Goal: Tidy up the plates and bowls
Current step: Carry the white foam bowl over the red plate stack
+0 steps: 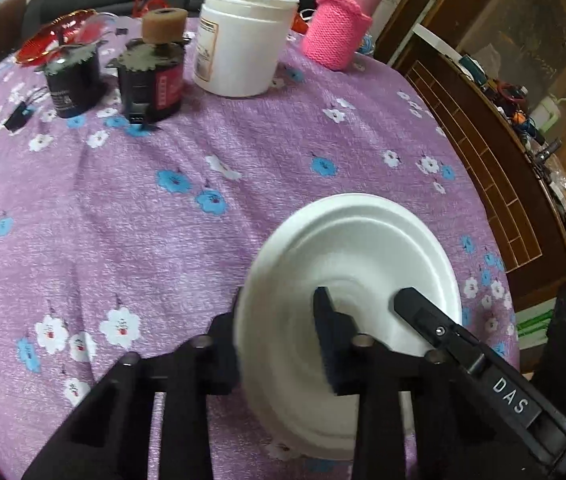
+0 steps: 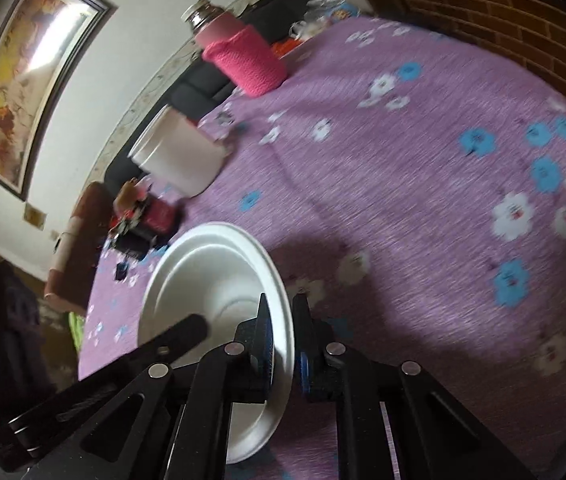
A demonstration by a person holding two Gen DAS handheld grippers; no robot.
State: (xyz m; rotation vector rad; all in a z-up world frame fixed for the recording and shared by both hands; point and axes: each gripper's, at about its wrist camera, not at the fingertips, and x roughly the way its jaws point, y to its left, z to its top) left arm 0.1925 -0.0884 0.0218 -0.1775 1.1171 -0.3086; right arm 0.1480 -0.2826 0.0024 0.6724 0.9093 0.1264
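A white foam bowl (image 1: 357, 248) is held over the purple flowered tablecloth (image 1: 131, 216). My left gripper (image 1: 279, 312) is shut on its left rim, one finger outside and one inside the bowl. In the right wrist view the same bowl (image 2: 211, 268) is pinched at its right rim by my right gripper (image 2: 285, 320), one finger inside and one outside. The other gripper's black finger (image 1: 427, 312) reaches into the bowl in each view. The bowl looks tilted and lifted off the cloth.
At the table's far side stand a white tub (image 1: 243, 40), a pink knit-sleeved flask (image 1: 343, 24), two dark jars (image 1: 151, 76) and a red dish (image 1: 51, 36). A wooden shelf unit (image 1: 495, 152) full of clutter stands to the right.
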